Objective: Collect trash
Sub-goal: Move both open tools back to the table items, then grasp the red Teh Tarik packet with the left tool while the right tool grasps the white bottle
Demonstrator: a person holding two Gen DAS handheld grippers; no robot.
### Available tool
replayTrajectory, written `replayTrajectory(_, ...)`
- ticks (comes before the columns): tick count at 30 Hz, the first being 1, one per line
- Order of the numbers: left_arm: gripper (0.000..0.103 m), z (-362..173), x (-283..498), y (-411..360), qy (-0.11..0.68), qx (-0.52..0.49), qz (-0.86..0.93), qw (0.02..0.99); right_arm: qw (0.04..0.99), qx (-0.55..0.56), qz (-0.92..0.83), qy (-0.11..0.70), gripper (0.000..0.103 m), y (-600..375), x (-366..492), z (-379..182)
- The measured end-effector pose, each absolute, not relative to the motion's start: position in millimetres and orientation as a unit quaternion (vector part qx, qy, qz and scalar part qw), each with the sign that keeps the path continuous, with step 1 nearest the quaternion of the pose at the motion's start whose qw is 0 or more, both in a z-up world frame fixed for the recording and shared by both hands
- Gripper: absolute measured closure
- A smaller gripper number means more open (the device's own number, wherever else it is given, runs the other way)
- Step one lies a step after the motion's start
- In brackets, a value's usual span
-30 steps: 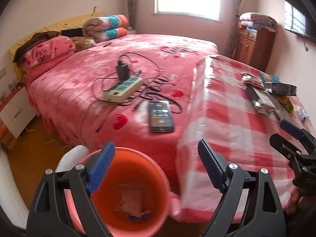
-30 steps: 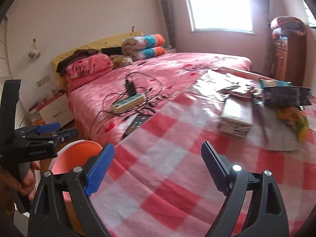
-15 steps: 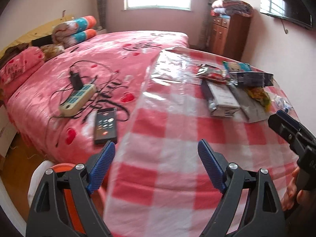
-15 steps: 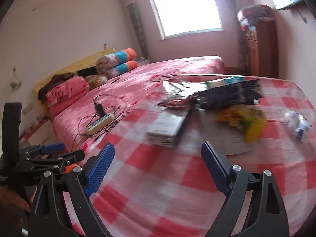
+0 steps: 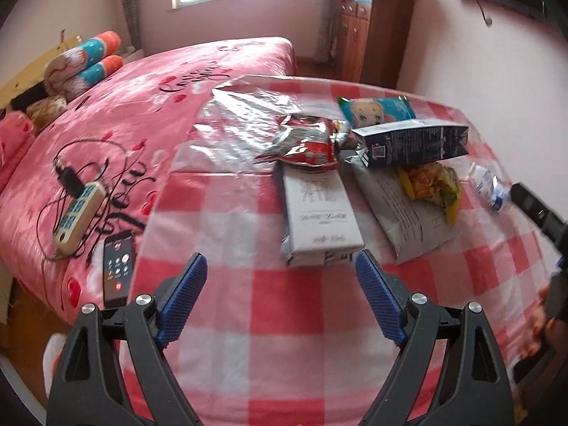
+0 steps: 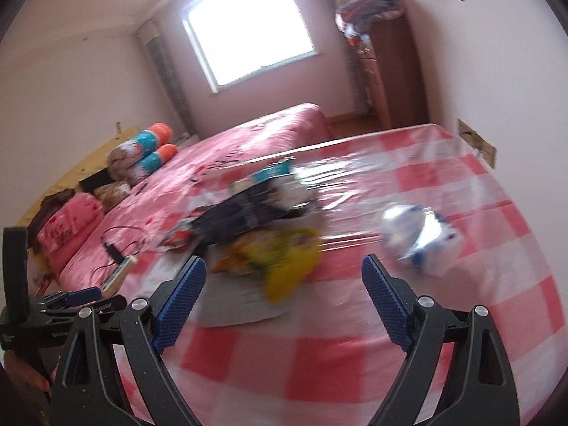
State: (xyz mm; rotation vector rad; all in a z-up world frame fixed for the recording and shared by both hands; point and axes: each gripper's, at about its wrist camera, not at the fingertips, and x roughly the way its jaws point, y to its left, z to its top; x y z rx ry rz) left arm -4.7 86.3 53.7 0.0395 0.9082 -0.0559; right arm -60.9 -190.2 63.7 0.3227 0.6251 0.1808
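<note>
Left claw [image 5: 278,298]: wide, holding nothing, level above the near part of the bench [image 5: 284,319], which has a red-checked cover.
Right claw [image 6: 284,300]: wide, holding nothing, above the bench's near edge; pictured blurred.
Trash: grouped at the far middle of the bench; a white box [image 5: 319,213] just beyond the left claw, a red snack bag [image 5: 305,142] on its far end, a dark carton [image 5: 411,143] to the right, a yellow wrapper [image 5: 431,186] on a grey pouch [image 5: 401,209].
Left view only: phone [image 5: 118,269] and power strip [image 5: 78,213] on the bed [image 5: 149,106], left of the bench.
Right view only: a crumpled white-and-blue wrapper [image 6: 420,239] seen whole, far right of the right claw; the left claw at the left edge.
</note>
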Motion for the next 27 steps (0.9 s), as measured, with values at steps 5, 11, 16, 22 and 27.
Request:
replayTrajectory(5,0.017,47,30,71,0.458,0.018,-0.035,0.888,0.931,0.158,0.053,0.325,0.014,-228,-43,63)
replayTrajectory(11,0.017,57,82,69,0.462,0.018,-0.050,0.885,0.924,0.152,0.024,0.350,0.014,-262,-22,60)
replayTrajectory(16,0.017,54,128,74,0.486,0.029,-0.066,0.871,0.918,0.146,0.014,0.368,0.014,-277,-7,53)
replayTrajectory(22,0.017,40,157,68,0.508,0.062,-0.082,0.855,0.915,0.131,0.013,0.381,0.014,-286,11,47)
replayTrajectory(27,0.017,36,172,63,0.511,0.074,-0.087,0.852,0.908,0.132,0.031,0.397,0.014,-285,18,37)
